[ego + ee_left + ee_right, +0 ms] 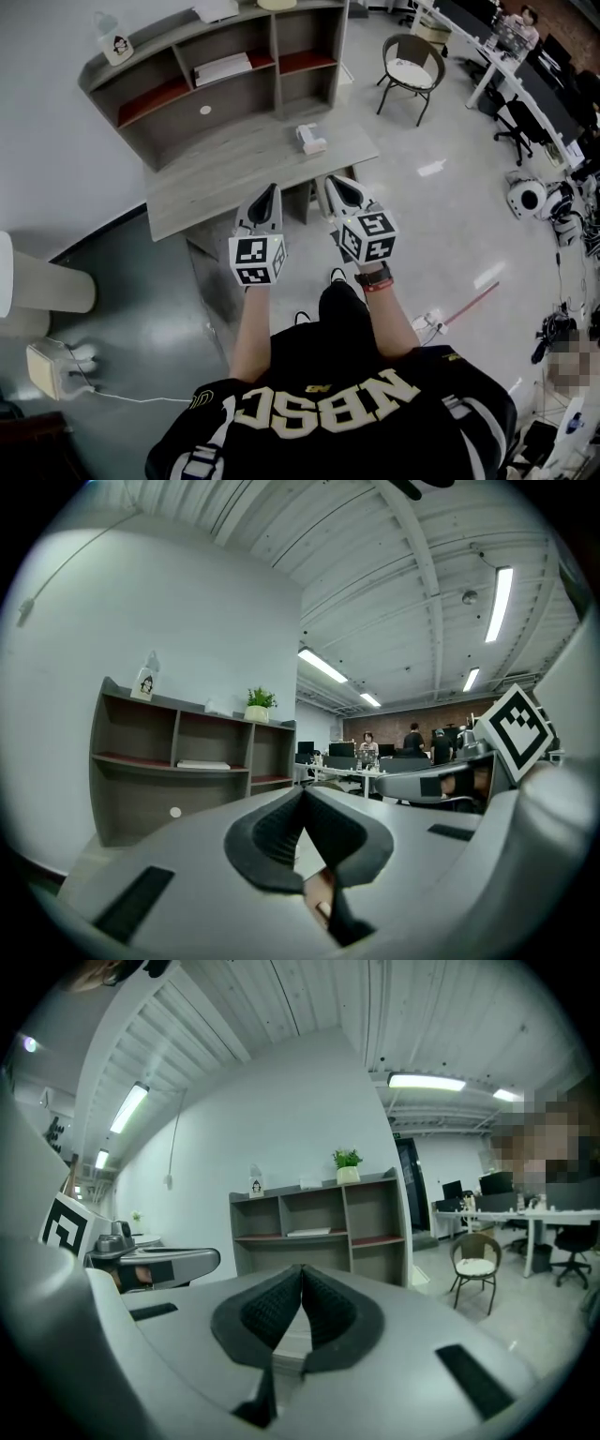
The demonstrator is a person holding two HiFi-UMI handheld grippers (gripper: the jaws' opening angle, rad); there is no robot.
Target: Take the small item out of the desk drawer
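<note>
I stand in front of a grey desk (216, 178) with a shelf unit (187, 89) at its back. No open drawer and no small item show in any view; the desk's front is hidden behind the grippers. A small white box (311, 139) lies on the desktop at the right. My left gripper (270, 192) (302, 791) hangs over the desk's front edge, shut with nothing between its pads. Beside it, my right gripper (339, 184) (301, 1267) is also shut and empty. Both point at the desk, level with each other.
A round-backed chair (410, 70) stands right of the desk. A white bin (42, 281) and a small white box on a cable (47, 367) are on the floor at the left. Office desks (502, 66) and a white machine (527, 197) are at the right.
</note>
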